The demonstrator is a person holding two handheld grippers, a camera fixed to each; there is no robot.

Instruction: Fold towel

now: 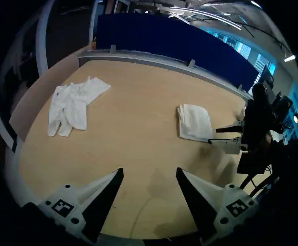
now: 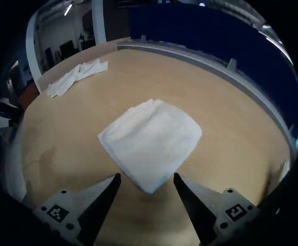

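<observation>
– Tongs first: how do they stand?
– Left tongs (image 1: 149,170) gape wide over bare wood, gripping nothing. Right tongs (image 2: 145,175) are spread too, empty, with the near corner of the folded white terry towel (image 2: 151,141) lying between their tips.
– So that towel looks done?
– I'd judge so. It lies as a neat square right of centre on the pale wooden counter (image 2: 239,135). The crumpled white cloth towel (image 1: 73,104) lies at the far left, well apart and unfolded.
– What could go wrong?
– If the right tongs close or dip here, they could catch that corner and drag the layers open. In a reach for the crumpled towel, a finger might pinch one layer only, so it lifts twisted and folds skew. It also lies near the counter's left edge, and a careless pull could slide it off.
– And the blue partition screen (image 1: 169,37)?
– Far back, no hazard.
</observation>
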